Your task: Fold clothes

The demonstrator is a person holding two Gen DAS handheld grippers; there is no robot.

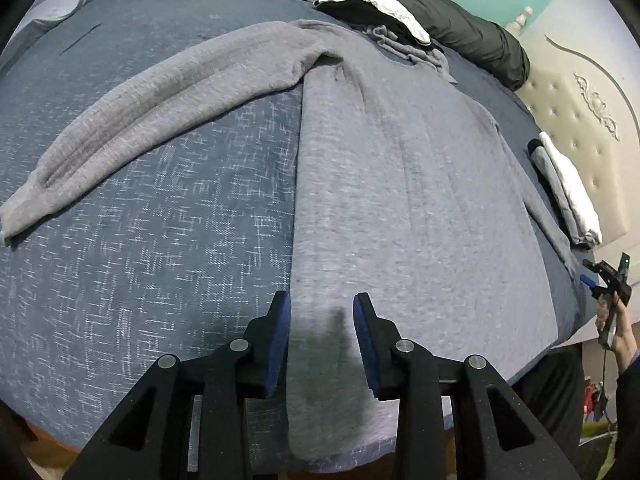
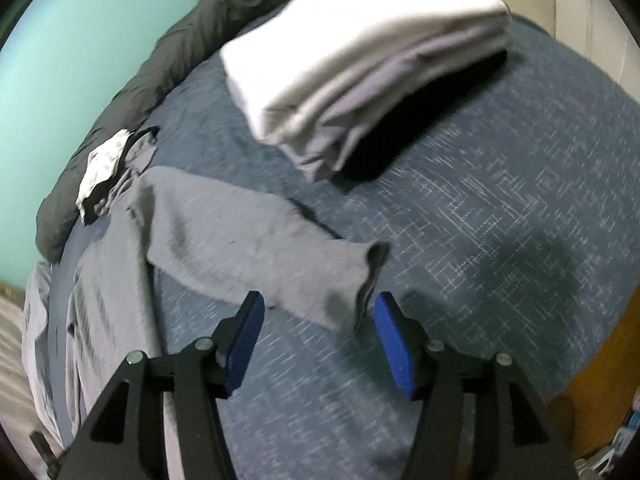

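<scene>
Heather-grey knit long-sleeved sweater point(image 1: 400, 184) on navy bedspread with white crosshatch flecks point(image 1: 160, 240); folded white, grey and black stack point(image 2: 360, 80); blue-padded black grippers point(image 1: 322, 340).

Long-sleeved grey knit sweater point(image 1: 400, 184) looked soft, fuzzy, matt; dark blue bedspread w/ white crosshatch flecks point(image 1: 160, 240) was coarse woven cloth; cream tufted headboard point(image 1: 576, 120) had slight sheen.

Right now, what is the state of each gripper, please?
Left gripper: open, over the grey knitted sweater.
Right gripper: open, at its sleeve cuff.

A blue bed point(image 1: 160, 208) carries a spread grey sweater point(image 1: 420, 184), folded stack point(image 2: 360, 80) and crumpled clothes point(image 1: 380, 12).
</scene>
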